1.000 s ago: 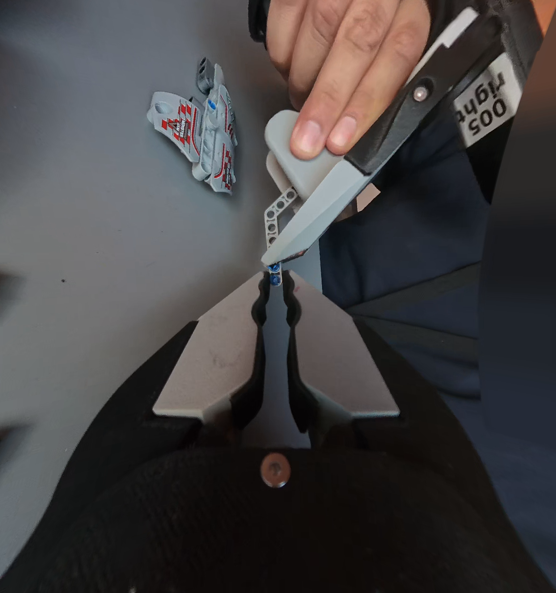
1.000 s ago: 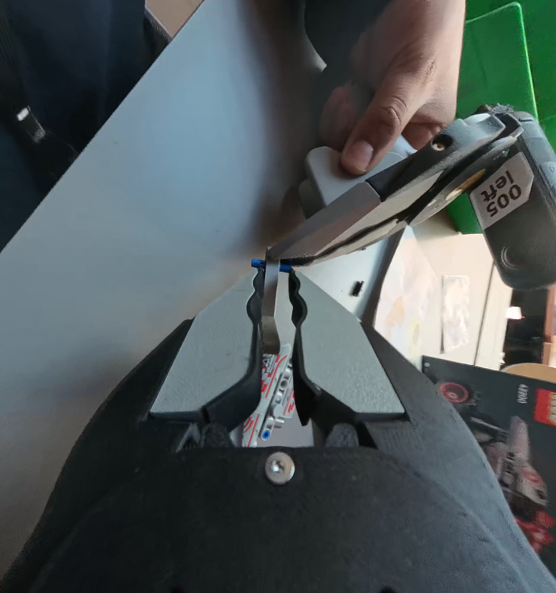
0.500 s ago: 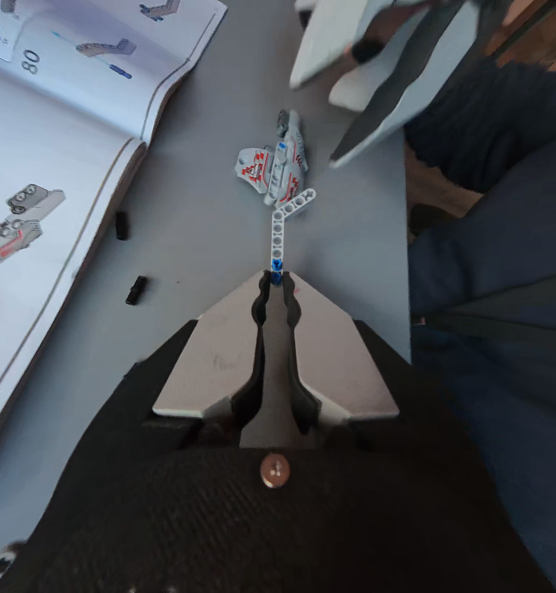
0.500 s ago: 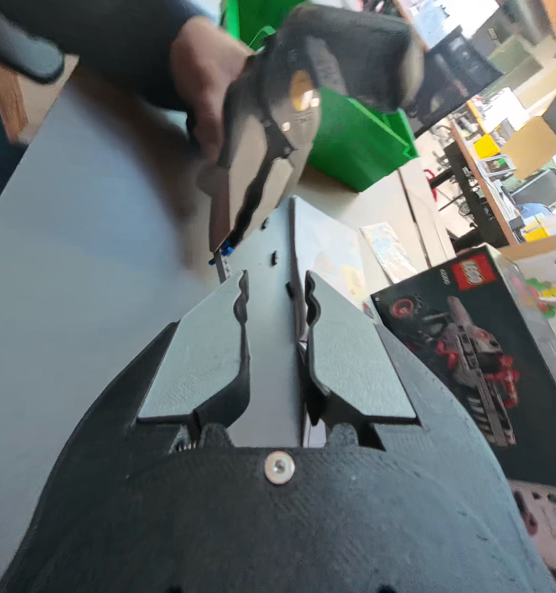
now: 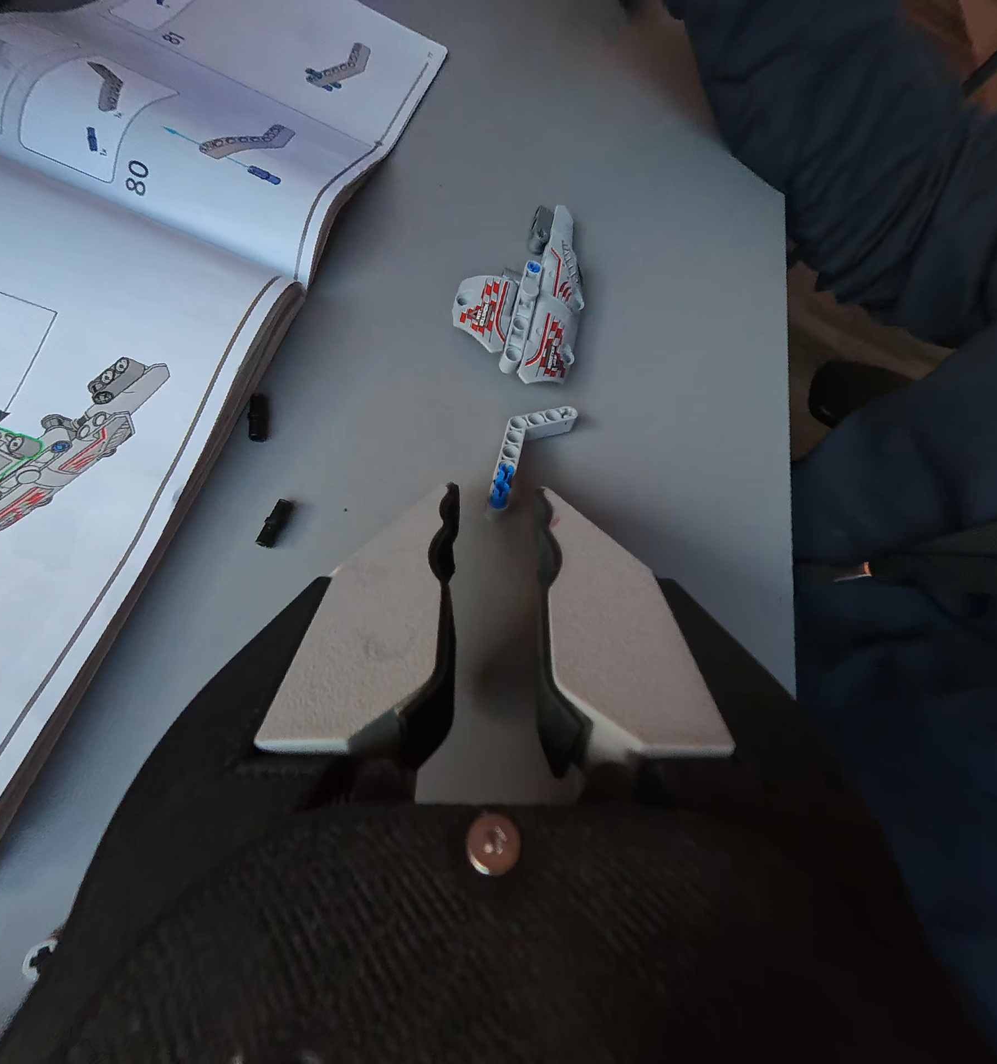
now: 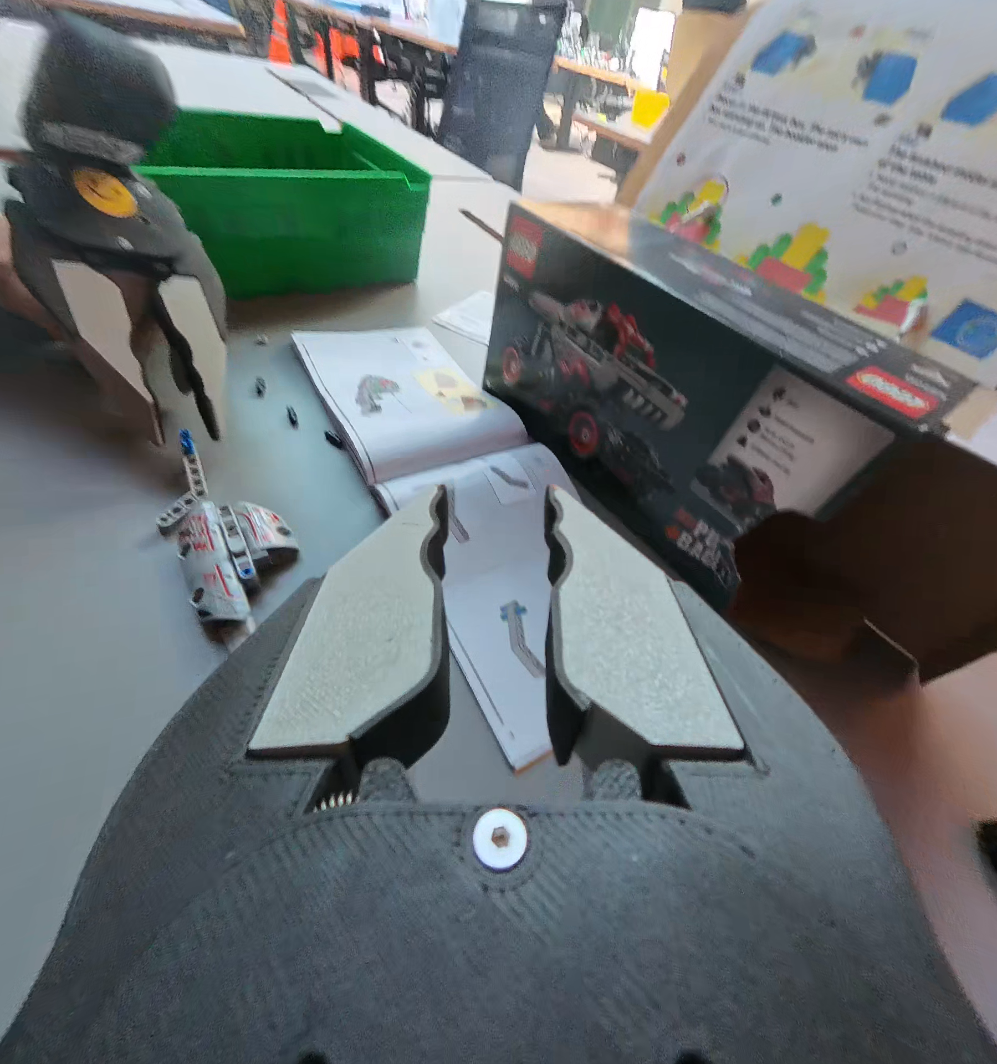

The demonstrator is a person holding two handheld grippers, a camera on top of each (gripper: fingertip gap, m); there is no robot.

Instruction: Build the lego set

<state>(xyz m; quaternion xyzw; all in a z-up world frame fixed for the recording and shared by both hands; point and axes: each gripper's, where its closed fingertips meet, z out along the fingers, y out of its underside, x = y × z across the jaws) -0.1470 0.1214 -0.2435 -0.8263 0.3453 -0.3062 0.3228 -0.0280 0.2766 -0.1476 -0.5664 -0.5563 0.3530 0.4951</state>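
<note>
- Left gripper [image 5: 495, 500]: jaws spread, nothing pinched; bent grey beam [image 5: 527, 440] with blue pin [image 5: 500, 490] lies on table [image 5: 404, 414] right at its tips.
- Right gripper [image 6: 495, 506]: jaws apart, empty, over booklet [image 6: 421, 414].
- Green bin [image 6: 288, 196]: can't see what's inside.

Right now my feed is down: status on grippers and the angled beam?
Left gripper open, right gripper open, empty. Angled beam with blue pin on table, apart from printed panel assembly. Nothing blocking.

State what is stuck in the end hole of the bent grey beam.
A blue pin sits in the beam, both ends protruding; its middle inside the hole is hidden.
</note>
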